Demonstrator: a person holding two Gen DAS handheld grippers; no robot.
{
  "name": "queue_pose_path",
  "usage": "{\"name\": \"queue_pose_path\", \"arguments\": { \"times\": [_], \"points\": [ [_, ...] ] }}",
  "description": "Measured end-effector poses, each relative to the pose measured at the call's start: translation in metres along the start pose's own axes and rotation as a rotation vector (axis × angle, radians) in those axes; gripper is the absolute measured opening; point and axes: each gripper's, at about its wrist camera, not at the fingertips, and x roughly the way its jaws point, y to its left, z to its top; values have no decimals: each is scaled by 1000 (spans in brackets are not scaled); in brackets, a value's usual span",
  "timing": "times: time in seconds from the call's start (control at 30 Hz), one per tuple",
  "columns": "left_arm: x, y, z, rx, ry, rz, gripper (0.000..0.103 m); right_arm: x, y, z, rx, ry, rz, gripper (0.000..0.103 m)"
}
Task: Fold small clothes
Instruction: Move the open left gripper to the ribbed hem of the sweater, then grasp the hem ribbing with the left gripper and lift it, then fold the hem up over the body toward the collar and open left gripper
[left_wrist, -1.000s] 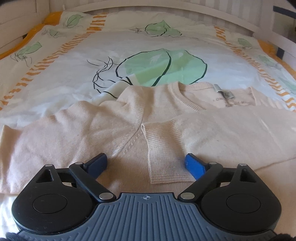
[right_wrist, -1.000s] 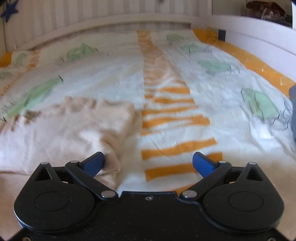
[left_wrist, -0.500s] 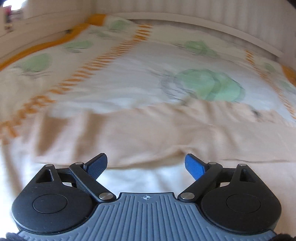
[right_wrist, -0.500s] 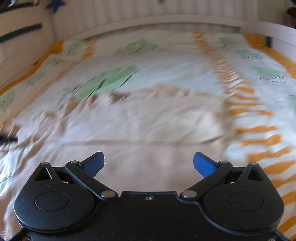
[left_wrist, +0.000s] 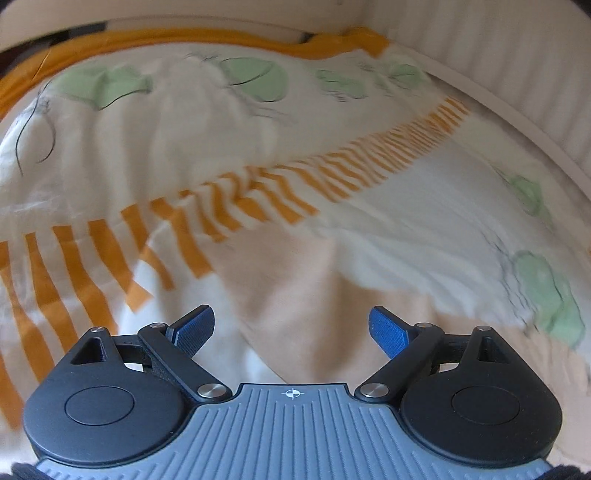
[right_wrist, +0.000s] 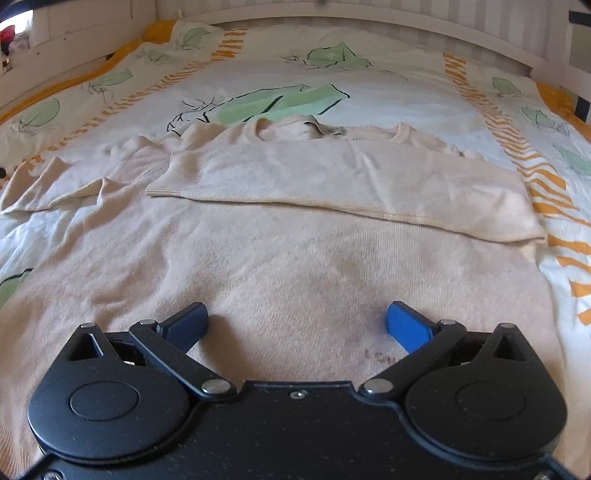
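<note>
Sweater (right_wrist: 295, 258) flat on duvet (right_wrist: 406, 92), right sleeve (right_wrist: 351, 184) folded across chest. Left gripper (left_wrist: 291, 328) swung off body toward orange-striped duvet edge since a second ago, over sleeve end; right gripper (right_wrist: 295, 325) now over hem. Both spread apart, empty. Neck label (right_wrist: 328, 130) unreadable.

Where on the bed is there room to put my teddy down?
Bare duvet lies beyond the sweater collar, up to the headboard, and right of the orange stripe. The middle is crowded: the sweater covers it.
</note>
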Motion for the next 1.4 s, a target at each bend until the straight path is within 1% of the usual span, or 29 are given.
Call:
{"name": "queue_pose_path", "arguments": {
  "times": [0.1,0.23,0.3,0.4,0.43,0.47,0.5,0.53,0.57,0.63,0.7,0.8,0.93,1.07,1.17,1.23,1.33,1.4],
  "points": [
    [14,16,7,-41,-5,23,91,2,-1,0,16,5,-1,103],
    [36,27,11,-68,9,20,91,3,2,0,17,1,-17,103],
    [43,27,12,-50,8,19,91,3,2,-1,19,0,-20,103],
    [52,19,12,20,-1,44,89,3,2,0,24,0,-22,103],
    [54,15,11,43,-6,53,73,4,2,-1,25,-3,-22,103],
    [54,11,11,75,-17,75,42,4,2,-1,26,-6,-22,103],
    [54,7,11,99,-31,97,27,4,2,-1,27,-8,-21,103],
    [51,6,12,105,-36,79,13,4,2,-1,28,-10,-19,103],
    [48,6,14,85,-33,42,8,4,2,-1,29,-11,-16,103],
    [38,4,16,33,-40,-3,8,4,0,-2,29,-14,-10,103],
    [21,-8,18,26,-63,-34,8,4,-1,-2,28,-19,-2,103],
    [-7,-40,22,81,-103,-98,8,2,-2,-3,32,-30,5,103],
    [-57,-103,23,177,-142,-238,8,1,-3,-4,21,-40,19,103],
    [-103,-177,12,275,-182,-392,8,-3,-10,0,4,-25,66,102],
    [-130,-236,-5,325,-180,-516,8,-14,-20,2,16,-41,64,95],
    [-138,-274,-21,361,-161,-584,8,-21,-28,1,29,-51,48,95],
    [-137,-322,-54,417,-124,-651,8,-32,-47,-2,60,-63,19,95],
    [-130,-354,-84,455,-77,-687,8,-37,-60,-4,81,-65,-4,95]
  ]
}}
